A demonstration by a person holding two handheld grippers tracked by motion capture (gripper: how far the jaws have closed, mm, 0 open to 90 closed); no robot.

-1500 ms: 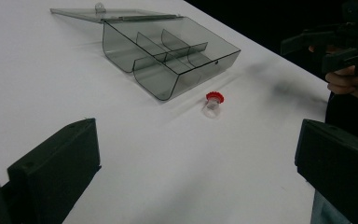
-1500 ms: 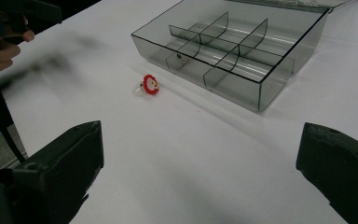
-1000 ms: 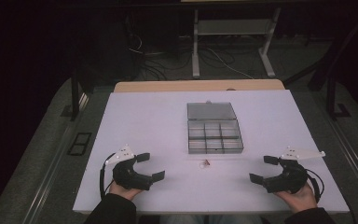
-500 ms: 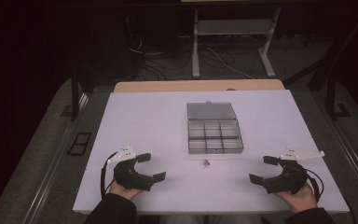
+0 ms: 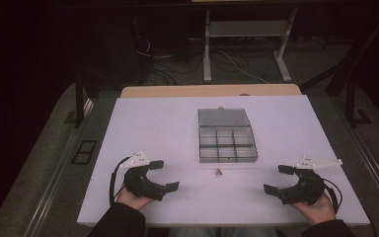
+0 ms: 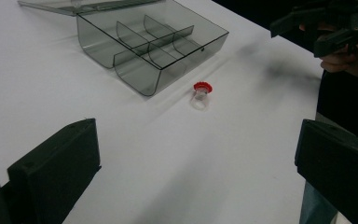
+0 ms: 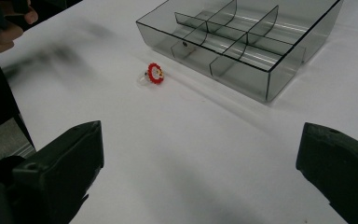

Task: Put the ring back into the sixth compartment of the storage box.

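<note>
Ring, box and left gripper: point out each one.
ring (image 7: 155,73), right gripper view, on its red top
box (image 5: 227,144), high view, on a middle divider
left gripper (image 5: 164,174), high view, midway between its open fingers

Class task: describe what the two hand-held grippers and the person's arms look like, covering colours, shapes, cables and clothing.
The left gripper and right gripper are black, each with two blocky, flat-faced jaws. Each carries a pale three-cornered plate on top and trails a thin black cable. The person wears dark sleeves reaching the wrists.
</note>
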